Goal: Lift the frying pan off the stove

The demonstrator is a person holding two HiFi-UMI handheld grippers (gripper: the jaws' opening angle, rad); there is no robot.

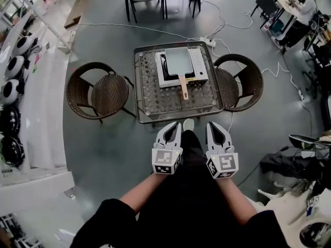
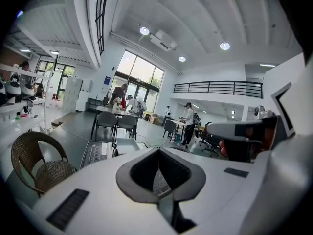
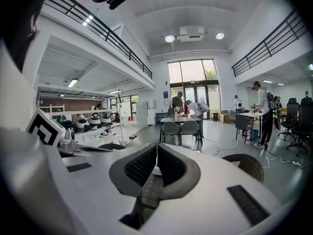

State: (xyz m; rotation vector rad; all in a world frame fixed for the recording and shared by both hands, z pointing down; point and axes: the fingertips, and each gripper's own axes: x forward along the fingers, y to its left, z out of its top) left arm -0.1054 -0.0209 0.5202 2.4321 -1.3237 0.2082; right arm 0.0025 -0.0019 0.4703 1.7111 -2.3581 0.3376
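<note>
Toward the far edge of the square glass-topped table [image 1: 155,99] sits a white tabletop stove [image 1: 199,63], and on it rests the square grey frying pan [image 1: 179,62], its wooden handle pointing at the table's near edge. A brown wicker chair [image 1: 98,92] stands off the left edge and a second wicker chair [image 1: 243,81] off the right. Both tongs hang short of the near edge, well apart from the pan: the left gripper [image 1: 177,125] has its jaws pressed together on nothing, and the right gripper [image 1: 211,124] is likewise closed and empty.
</note>
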